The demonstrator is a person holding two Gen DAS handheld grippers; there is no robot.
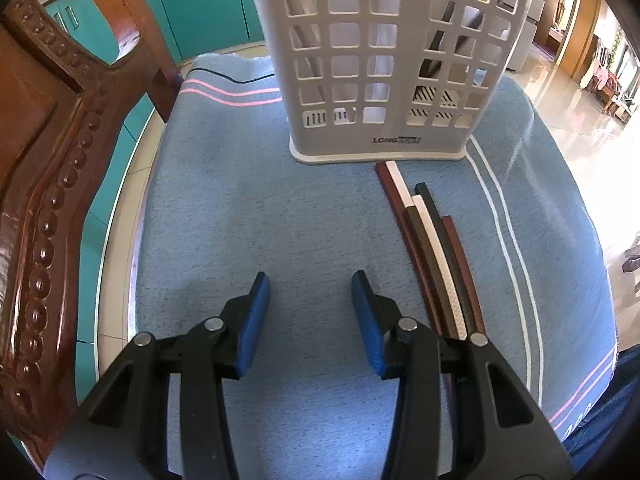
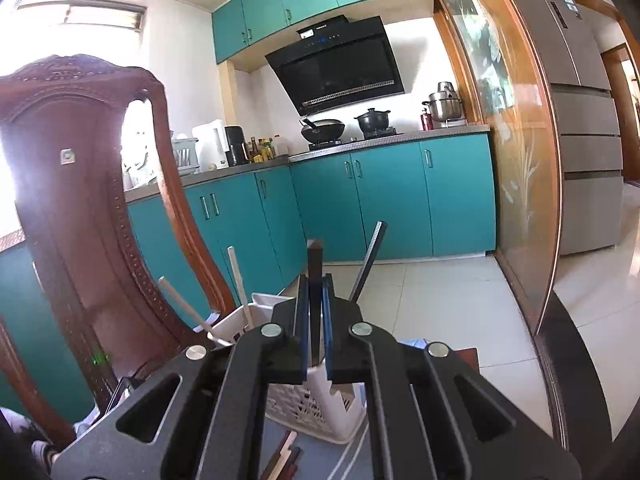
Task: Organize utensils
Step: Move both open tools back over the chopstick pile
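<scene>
The right tool (image 2: 316,316) is clamping a dark brown chopstick (image 2: 315,264) between its blue pads, holding it nearly upright with its long axis vertical and its squared top end pointing at the ceiling, just above the grey slotted holder (image 2: 308,404). Two pale sticks (image 2: 236,276) and a black one (image 2: 370,260) are already leaning inside that holder. The left tool (image 1: 311,312) is hanging with its jaws apart and nothing between them, over the blue cloth on the surface (image 1: 240,208). The remaining chopsticks (image 1: 430,252) are lying side by side on the cloth, their long axes running from the holder (image 1: 384,60) toward the camera. Judging from this, the held stick could catch the holder's rim or the leaning black stick on the way down, tipping the light holder or twisting out of the pads
</scene>
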